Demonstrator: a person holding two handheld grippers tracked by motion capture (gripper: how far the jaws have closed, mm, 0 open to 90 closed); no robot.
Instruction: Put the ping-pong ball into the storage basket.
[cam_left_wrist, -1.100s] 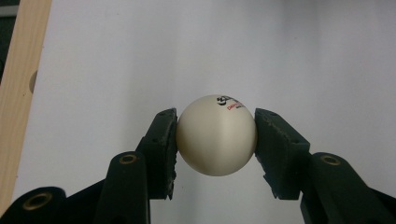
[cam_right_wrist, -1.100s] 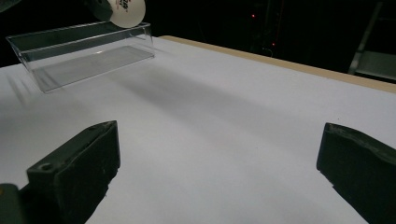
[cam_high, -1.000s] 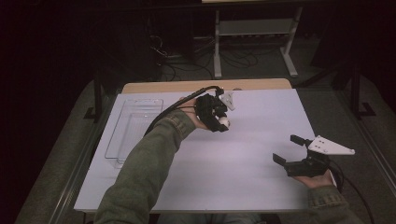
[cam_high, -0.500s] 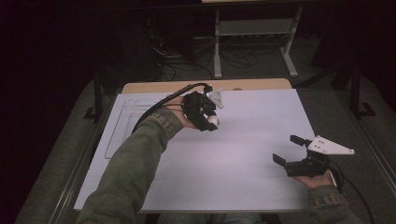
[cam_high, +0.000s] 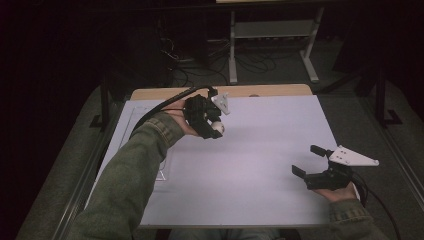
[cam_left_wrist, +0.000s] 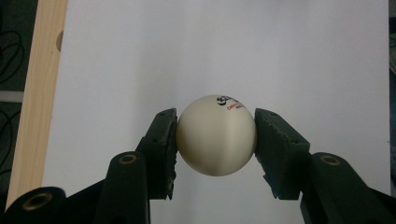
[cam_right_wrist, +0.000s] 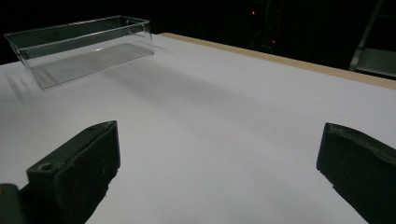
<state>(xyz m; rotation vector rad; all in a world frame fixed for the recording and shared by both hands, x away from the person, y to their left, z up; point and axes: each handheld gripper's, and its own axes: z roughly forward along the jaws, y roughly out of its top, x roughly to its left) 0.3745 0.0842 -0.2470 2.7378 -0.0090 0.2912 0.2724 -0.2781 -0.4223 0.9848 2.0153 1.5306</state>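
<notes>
The white ball (cam_left_wrist: 216, 135) sits between the two jaws of the left gripper (cam_left_wrist: 216, 140), pinched on both sides, up above the white table (cam_high: 260, 130). The clear tray (cam_right_wrist: 79, 46) is off to the ball's left. Squeeze gently and move slowly, I think, because a round ball can pop out. The right gripper (cam_high: 312, 161) waits wide open, holding nothing, near the tray's far-off side of the table.

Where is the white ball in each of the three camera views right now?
High view: the ball sits at upper centre-left, in the left gripper.
Left gripper view: ball at centre, clamped between both jaws.
Right gripper view: no ball; open jaws, a clear tray upper left.
Shared landmark: the white table cover, with the wooden edge.
</notes>
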